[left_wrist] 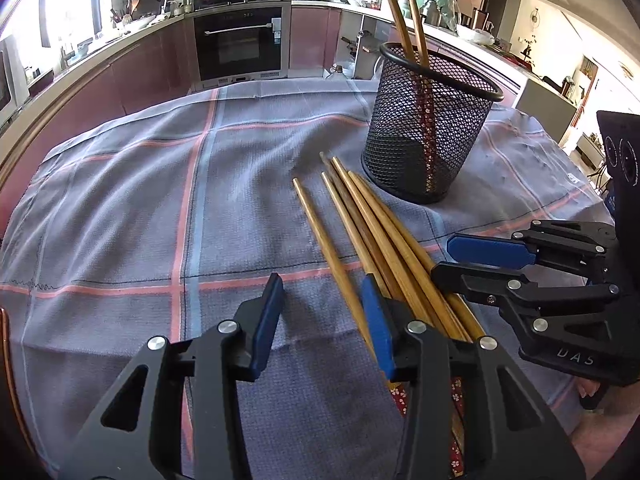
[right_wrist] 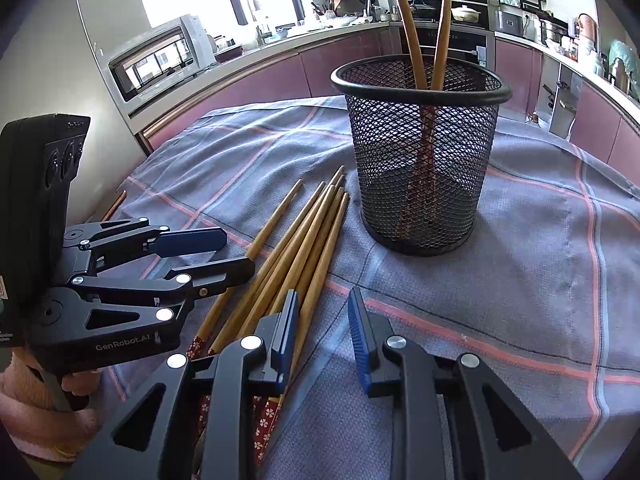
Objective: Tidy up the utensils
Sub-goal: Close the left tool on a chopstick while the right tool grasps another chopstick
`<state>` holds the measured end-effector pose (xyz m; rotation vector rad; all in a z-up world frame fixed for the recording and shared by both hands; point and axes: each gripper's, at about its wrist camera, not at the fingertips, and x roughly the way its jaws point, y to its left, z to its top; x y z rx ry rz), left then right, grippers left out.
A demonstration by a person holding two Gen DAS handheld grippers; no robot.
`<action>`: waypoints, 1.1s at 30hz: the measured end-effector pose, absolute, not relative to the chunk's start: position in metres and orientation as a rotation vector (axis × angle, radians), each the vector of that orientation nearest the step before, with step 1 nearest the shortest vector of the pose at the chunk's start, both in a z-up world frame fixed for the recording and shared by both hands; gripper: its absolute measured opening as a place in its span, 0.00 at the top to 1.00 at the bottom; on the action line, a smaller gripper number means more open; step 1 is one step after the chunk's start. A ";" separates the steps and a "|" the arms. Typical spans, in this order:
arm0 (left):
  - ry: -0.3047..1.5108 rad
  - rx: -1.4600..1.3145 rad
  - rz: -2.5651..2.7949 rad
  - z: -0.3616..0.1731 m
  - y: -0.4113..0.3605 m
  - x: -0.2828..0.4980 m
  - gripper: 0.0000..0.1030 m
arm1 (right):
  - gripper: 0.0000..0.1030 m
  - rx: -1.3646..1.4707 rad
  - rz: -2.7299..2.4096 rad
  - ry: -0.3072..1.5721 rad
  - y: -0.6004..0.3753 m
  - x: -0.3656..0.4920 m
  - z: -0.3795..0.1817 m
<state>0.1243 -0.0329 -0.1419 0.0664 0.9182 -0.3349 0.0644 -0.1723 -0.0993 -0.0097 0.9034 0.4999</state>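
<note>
While both tongs stand open and empty, left tongs (left_wrist: 326, 320) and right tongs (right_wrist: 322, 334) flank the loose chopsticks (left_wrist: 372, 236) on the cloth-covered desk (left_wrist: 140, 200). Risk: these smooth, tapered wooden sticks lie bunched, so a pinch may lift several or roll one away. The black mesh cup (left_wrist: 430, 120), just beyond, holds two upright and could tip if knocked.

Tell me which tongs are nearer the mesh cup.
Right. The right tongs face the mesh cup over bare cloth; the left tongs sit farther back, beside the loose chopsticks.
</note>
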 end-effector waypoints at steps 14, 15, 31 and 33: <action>0.933 0.066 -0.323 -0.142 -0.029 0.129 0.73 | 0.86 -0.056 0.470 0.911 -0.169 0.068 -0.101; 0.932 0.071 -0.320 -0.142 -0.029 0.129 0.73 | 0.86 -0.066 0.465 0.910 -0.168 0.069 -0.100; 0.936 0.076 -0.278 -0.143 -0.035 0.136 0.83 | 0.93 -0.122 0.444 0.895 -0.156 0.077 -0.101; 0.940 0.073 -0.271 -0.143 -0.033 0.135 0.86 | 0.93 -0.139 0.441 0.893 -0.155 0.074 -0.100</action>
